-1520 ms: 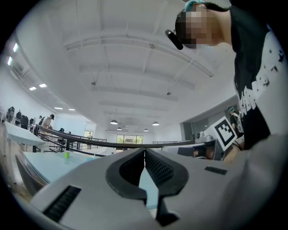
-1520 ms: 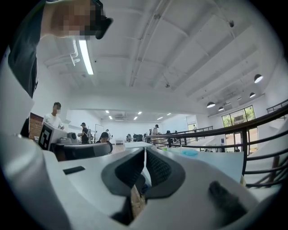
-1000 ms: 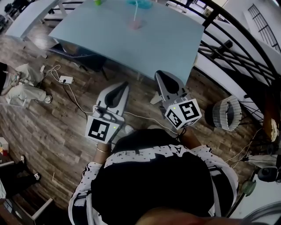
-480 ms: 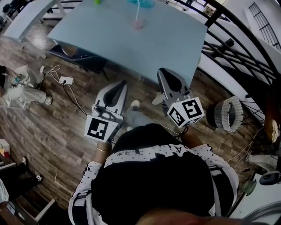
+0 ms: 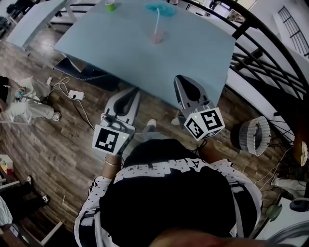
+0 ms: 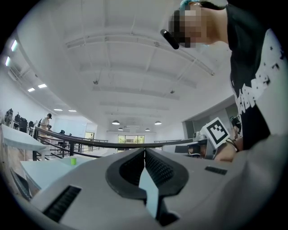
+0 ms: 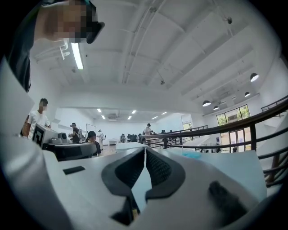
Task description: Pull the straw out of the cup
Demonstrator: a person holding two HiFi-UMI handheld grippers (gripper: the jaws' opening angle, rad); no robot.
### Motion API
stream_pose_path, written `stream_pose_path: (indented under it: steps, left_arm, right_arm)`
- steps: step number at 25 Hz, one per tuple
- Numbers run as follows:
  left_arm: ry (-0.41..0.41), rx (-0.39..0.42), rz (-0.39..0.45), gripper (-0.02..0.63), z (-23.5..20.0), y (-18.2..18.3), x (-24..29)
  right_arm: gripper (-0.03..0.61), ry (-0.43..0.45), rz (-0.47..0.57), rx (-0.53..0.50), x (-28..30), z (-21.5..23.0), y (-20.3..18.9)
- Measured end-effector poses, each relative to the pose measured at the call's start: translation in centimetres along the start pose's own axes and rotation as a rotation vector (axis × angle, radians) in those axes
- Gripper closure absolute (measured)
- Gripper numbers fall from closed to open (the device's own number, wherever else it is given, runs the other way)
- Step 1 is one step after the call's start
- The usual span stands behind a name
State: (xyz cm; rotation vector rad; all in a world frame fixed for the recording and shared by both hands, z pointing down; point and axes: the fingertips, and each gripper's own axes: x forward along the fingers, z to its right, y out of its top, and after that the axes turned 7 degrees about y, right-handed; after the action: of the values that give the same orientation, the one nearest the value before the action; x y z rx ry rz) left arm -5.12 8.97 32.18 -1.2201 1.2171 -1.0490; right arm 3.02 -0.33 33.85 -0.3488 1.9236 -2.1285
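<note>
In the head view a pale pink cup [image 5: 157,38] stands far back on the light blue table [image 5: 145,58], and a white straw [image 5: 157,21] rises from it. Both grippers hang well short of the cup, near the table's front edge. My left gripper [image 5: 133,91] is shut and holds nothing; in the left gripper view [image 6: 144,150] its jaws meet. My right gripper [image 5: 181,80] is also shut and holds nothing, jaws together in the right gripper view [image 7: 145,150]. Neither gripper view shows the cup.
A small green cup [image 5: 110,5] and a teal object [image 5: 155,8] sit at the table's far side. A black railing [image 5: 260,53] runs along the right. A woven basket [image 5: 255,136] and cables [image 5: 72,91] lie on the wooden floor.
The head view has shifted so the table, cup and straw appear lower and nearer. Both grippers have stayed shut and kept almost the same place in the picture.
</note>
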Motion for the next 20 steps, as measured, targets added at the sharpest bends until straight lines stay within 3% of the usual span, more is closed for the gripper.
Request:
stream_pose_path:
  steps: [20]
  left_arm:
    - [-0.020,0.010,-0.047,0.600,-7.4,-2.2,10.2]
  right_arm:
    - [0.551,-0.028,0.029,0.021,9.0,8.7,0.1]
